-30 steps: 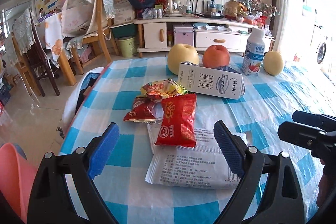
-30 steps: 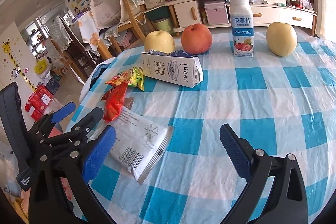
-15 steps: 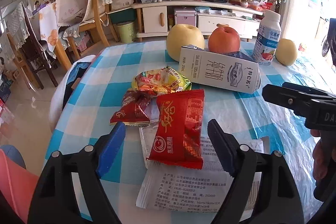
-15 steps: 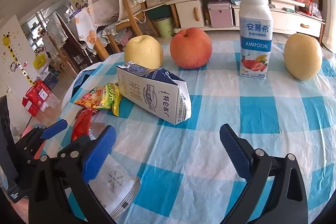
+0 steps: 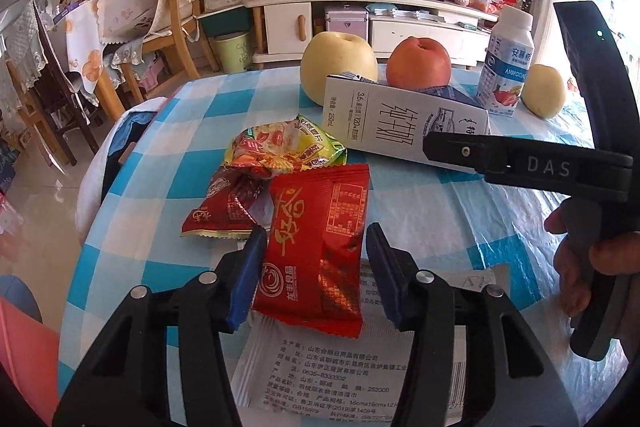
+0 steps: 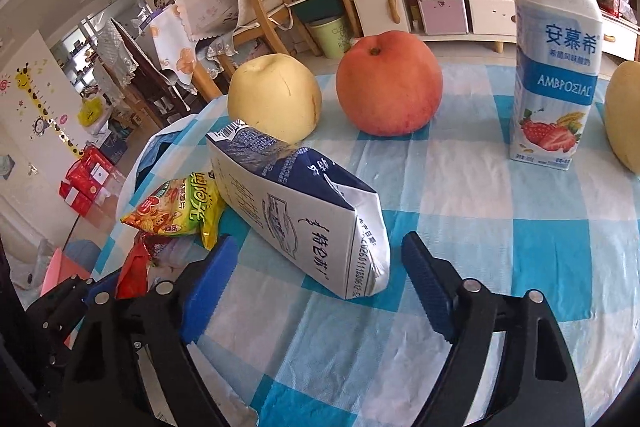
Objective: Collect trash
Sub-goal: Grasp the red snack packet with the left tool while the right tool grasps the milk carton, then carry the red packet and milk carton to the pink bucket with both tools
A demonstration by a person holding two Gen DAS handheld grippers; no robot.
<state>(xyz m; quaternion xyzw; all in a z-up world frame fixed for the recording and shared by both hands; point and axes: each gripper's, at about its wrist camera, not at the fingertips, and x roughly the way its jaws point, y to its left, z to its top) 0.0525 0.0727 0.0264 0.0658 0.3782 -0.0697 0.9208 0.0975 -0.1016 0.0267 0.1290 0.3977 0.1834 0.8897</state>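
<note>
Trash lies in a small heap on the blue checked table point(image 5: 440, 211): a red wrapper point(image 5: 316, 251) on top of a white printed packet point(image 5: 340, 379), with a dark red wrapper point(image 5: 224, 207) and a yellow-green snack bag point(image 5: 280, 147) just behind. The left gripper point(image 5: 314, 267) is set around the red wrapper, and its jaws have just been closing, now narrow, with the wrapper between them. It looks as if the pads are only just reaching the wrapper's edges, but that cannot be told for sure. The squeeze should be finished low on the wrapper, so that only this one piece is lifted and the white packet is left flat.

A crushed milk carton point(image 6: 304, 215) lies on its side before the right gripper point(image 6: 316, 275), whose jaws have also just been closing but are not yet touching it. The carton should be taken across its flat end.

A pale pear point(image 6: 276, 95), a red apple point(image 6: 388, 83) and a standing yogurt bottle point(image 6: 556, 67) are close behind the carton and could be knocked. The two grippers are near each other and could be bumped together
</note>
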